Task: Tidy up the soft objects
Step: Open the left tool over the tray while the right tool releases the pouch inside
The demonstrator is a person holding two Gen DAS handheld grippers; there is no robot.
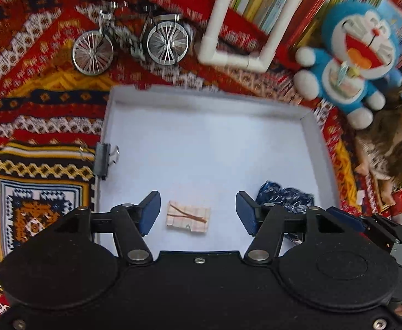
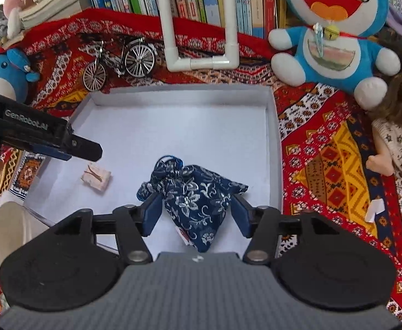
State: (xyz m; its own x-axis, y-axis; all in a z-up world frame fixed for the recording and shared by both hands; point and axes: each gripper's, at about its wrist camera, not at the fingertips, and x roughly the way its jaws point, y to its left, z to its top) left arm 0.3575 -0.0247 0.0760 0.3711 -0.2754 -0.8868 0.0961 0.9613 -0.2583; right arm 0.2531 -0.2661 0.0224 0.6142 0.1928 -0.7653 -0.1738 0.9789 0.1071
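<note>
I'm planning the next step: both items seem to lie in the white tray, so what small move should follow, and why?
Probably lift both grippers clear. The left gripper stands open around the small banded bundle, and the right gripper flanks the blue floral pouch; both lie flat in the white tray.

Left gripper [image 1: 198, 214] points steeply down, fingers [image 1: 150, 211] spread apart, nothing gripped. Right gripper [image 2: 196, 214] likewise angled down, fingers [image 2: 152, 213] apart.

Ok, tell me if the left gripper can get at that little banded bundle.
Probably yes: the left gripper is open with the bundle between its fingers, and nothing lies over it in the tray.
</note>
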